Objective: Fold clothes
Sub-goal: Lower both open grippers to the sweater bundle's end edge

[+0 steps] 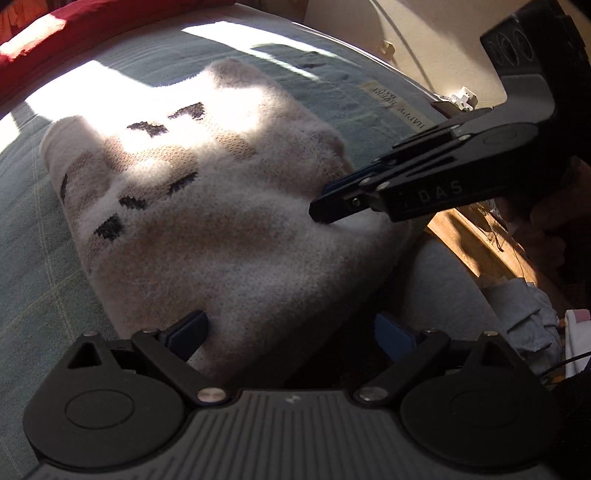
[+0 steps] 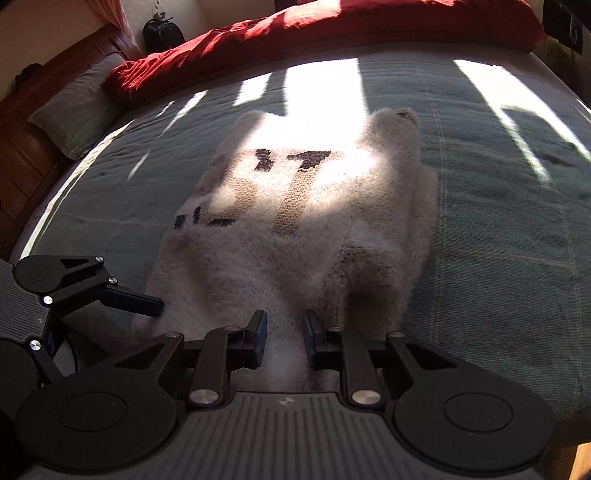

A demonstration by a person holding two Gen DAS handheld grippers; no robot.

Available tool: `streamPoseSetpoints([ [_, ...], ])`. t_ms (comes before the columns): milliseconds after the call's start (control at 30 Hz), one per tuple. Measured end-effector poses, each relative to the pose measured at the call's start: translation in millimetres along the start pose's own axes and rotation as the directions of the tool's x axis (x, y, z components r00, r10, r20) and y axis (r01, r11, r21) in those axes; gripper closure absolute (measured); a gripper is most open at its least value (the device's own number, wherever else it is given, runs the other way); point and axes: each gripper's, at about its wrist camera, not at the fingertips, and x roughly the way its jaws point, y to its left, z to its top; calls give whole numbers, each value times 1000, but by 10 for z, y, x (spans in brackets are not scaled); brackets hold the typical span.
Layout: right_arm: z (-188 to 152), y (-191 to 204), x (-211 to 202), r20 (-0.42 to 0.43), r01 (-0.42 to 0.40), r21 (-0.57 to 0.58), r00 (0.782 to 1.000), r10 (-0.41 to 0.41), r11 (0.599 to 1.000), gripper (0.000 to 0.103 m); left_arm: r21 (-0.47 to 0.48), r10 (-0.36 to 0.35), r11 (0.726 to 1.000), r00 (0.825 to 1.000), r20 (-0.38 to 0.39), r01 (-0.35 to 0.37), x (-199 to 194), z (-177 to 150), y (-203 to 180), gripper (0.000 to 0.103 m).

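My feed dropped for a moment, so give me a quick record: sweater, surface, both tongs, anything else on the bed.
sweater: cream, fuzzy, dark and tan pattern, folded, lying flat
surface: green bedspread, striped with sunlight
left tongs: wide open over the sweater's near edge, gripping nothing
right tongs: slightly open, sweater fabric between the fingers
other: red duvet and pillow at the far side
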Motion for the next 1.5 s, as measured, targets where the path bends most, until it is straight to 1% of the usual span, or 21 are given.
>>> streamPoseSetpoints([
  [67,-34,-6,-17,9,9,13,1000,-9,1000,79,-4,13,1000,1000,-14,-13,-4,-81,12,7],
  [200,-53,12,-63,31,21,32,999,-22,999,79,-13,-4,1000,1000,-10,4,-161,-164,64,7],
  [267,-50,26,-75,37,23,36,999,-25,999,78,-13,5,1000,1000,22,-5,-276,-155,104,7],
  [333,-33,50,-87,47,18,36,999,-20,999,72,-23,-5,1000,999,54,6,-336,-118,134,7],
  [367,-25,62,-91,50,17,35,999,-19,999,70,-33,-16,999,998,67,18,-342,-100,144,7],
  [433,-15,81,-89,53,22,32,998,-23,999,69,-41,-40,998,997,70,43,-287,-72,136,7],
  [500,-16,83,-85,52,25,35,998,-27,999,69,-38,-68,997,996,49,70,-150,-79,88,7],
  [567,-19,77,-93,52,24,40,998,-26,999,69,-37,-60,997,998,23,60,-11,-85,50,7],
  [667,-17,84,-122,52,26,41,998,-28,999,69,-39,-61,997,998,26,62,-10,-97,50,7],
  [733,-1,110,-150,57,34,30,998,-35,999,65,-42,-66,997,997,37,67,-83,-90,83,7],
  [767,10,120,-174,65,35,27,997,-37,999,64,-40,-54,998,997,49,56,-139,-77,108,7],
  [833,40,137,-235,93,42,23,995,-44,999,55,-39,-6,999,997,75,9,-236,-26,167,7],
  [967,135,124,-322,146,46,35,988,-50,998,54,-58,60,997,991,118,-54,-333,121,317,7],
  [1033,191,97,-330,163,43,48,985,-50,998,54,-79,75,995,989,128,-65,-329,195,391,7],
  [1133,282,62,-285,166,49,57,984,-58,997,53,-119,100,989,984,146,-83,-297,290,479,7],
  [1233,375,20,-221,171,48,65,984,-58,997,52,-193,119,977,978,173,-84,-286,378,599,7],
  [1333,478,-44,-148,179,34,87,983,-49,996,51,-272,137,959,970,200,-80,-278,467,727,7],
  [1433,537,-108,-26,170,11,93,985,-26,996,48,-314,132,948,966,221,-58,-305,539,828,7],
  [1500,525,-156,109,138,18,98,990,-32,995,47,-323,123,945,964,235,-42,-323,599,862,7],
])
